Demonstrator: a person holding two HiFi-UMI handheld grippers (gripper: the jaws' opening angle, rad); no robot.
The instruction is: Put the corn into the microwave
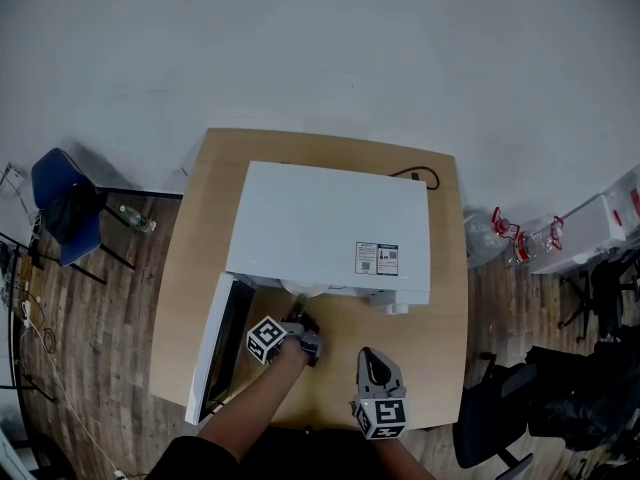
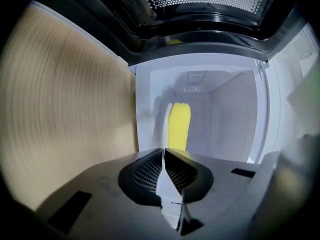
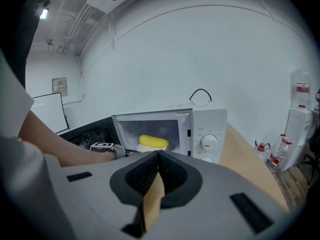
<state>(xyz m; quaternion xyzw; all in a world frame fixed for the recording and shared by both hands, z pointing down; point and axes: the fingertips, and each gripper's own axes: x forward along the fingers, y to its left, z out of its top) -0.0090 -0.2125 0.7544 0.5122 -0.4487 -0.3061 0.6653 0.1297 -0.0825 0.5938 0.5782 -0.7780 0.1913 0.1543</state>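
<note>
Head view hides the corn [image 2: 179,126] under the microwave [image 1: 330,223] roof; only a plate [image 1: 305,290] rim peeks out at its open front. The left gripper [image 2: 163,151] is clamped on that plate's edge, with the corn lying on the plate inside the microwave. The right gripper [image 3: 158,154] is closed on nothing, in front of the microwave.

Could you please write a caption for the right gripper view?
Corn on a plate inside the open microwave, left hand-held gripper at the plate's rim.
</note>
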